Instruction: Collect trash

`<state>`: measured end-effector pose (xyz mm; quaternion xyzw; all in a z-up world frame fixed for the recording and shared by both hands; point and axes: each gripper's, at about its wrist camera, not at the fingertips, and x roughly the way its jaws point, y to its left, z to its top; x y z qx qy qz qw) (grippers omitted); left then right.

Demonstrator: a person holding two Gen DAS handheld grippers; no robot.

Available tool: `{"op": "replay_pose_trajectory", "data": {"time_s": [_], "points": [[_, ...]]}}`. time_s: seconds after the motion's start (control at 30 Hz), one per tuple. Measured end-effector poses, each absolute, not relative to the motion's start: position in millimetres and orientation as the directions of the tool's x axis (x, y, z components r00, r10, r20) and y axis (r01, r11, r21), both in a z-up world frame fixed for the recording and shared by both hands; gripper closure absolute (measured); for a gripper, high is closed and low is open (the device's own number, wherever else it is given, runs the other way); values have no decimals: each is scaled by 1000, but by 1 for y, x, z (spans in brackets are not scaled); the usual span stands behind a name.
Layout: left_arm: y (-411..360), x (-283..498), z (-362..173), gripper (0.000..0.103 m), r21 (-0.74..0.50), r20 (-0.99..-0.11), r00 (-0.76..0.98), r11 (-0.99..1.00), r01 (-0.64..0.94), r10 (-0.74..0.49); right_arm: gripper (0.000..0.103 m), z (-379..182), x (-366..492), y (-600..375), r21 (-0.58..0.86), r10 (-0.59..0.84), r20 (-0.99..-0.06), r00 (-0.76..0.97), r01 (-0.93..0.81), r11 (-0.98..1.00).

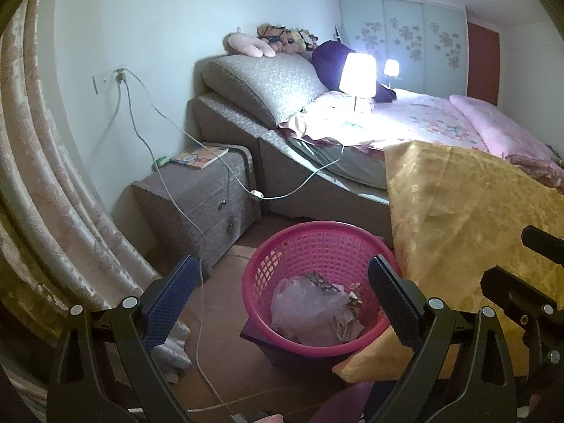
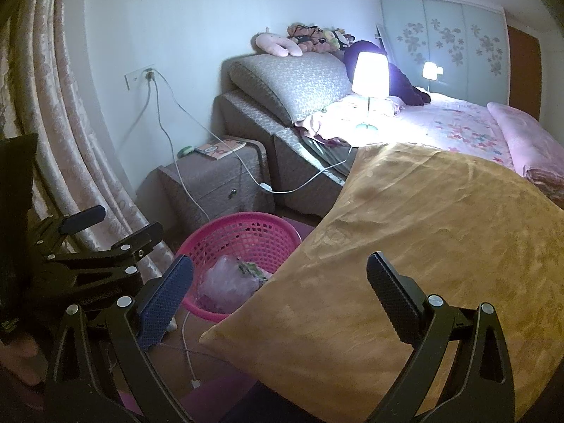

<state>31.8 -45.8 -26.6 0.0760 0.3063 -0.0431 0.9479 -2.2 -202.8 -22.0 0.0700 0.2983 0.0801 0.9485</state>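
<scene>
A pink mesh basket [image 1: 282,246] stands on the floor beside the bed and holds crumpled plastic and paper trash [image 1: 313,312]. My left gripper [image 1: 282,303] is open and empty, just above and in front of the basket. A crumpled white tissue [image 1: 174,347] lies on the floor left of the basket, partly behind the left finger. My right gripper [image 2: 280,296] is open and empty, over the gold cloth [image 2: 405,239]. The basket [image 2: 243,227] and its trash [image 2: 229,282] show left of it. The left gripper [image 2: 112,232] shows at the far left.
A gold cloth [image 1: 469,218] hangs over the bed corner by the basket. A grey nightstand [image 1: 201,204] with a book stands against the wall. White cables [image 1: 201,282] run from the wall socket across the floor. A lit lamp [image 1: 356,77] stands on the bed. Curtains [image 1: 53,176] hang at left.
</scene>
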Motion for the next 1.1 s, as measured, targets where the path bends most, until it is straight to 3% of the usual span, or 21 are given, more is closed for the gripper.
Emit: {"op": "replay_pose_trajectory", "data": {"time_s": [0.83,1.1], "points": [[-41,32,-26,10,94,-587,808,988,126,-47,7,-27,-6,-198,197,205,-565,799,-110,974],[-106,35,-40,10,155,-641,762,956,250,-95,7,-40,-20,-260,222,129,-588,798,6,975]]}}
